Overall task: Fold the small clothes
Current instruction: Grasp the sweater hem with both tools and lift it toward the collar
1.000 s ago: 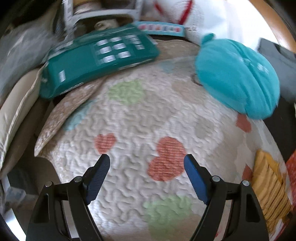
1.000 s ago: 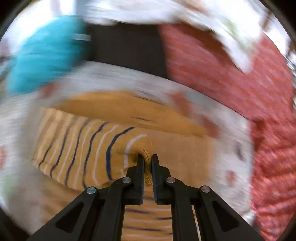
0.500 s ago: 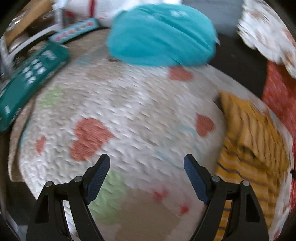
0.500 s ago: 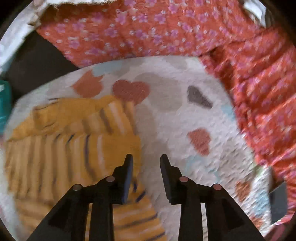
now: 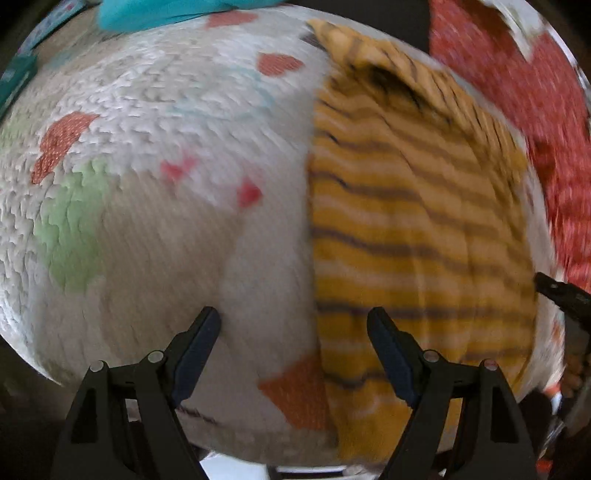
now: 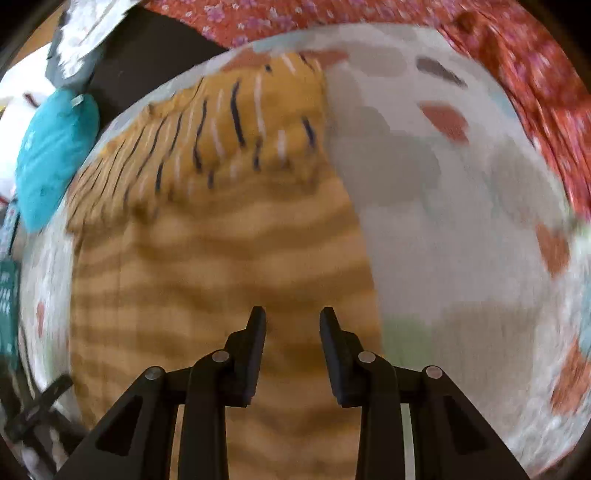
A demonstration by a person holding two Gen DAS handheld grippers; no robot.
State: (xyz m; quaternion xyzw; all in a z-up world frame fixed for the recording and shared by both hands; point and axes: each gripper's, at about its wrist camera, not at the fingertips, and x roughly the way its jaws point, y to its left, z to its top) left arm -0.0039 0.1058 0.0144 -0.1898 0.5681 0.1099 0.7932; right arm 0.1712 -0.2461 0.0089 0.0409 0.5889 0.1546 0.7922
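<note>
yellow striped garment point(image 5: 413, 221) lies folded, sleeve over; both tongs gape, empty.

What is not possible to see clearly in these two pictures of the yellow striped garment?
- Yellow striped garment, left wrist view: motion blur smears its stripes; its near hem is cut off behind the left gripper.
- Same garment, right wrist view: the near part is blurred, and its near end is hidden by the right gripper.
- Quilt: its pattern is smeared.
- Teal cloth: cut off by the top edge.
</note>
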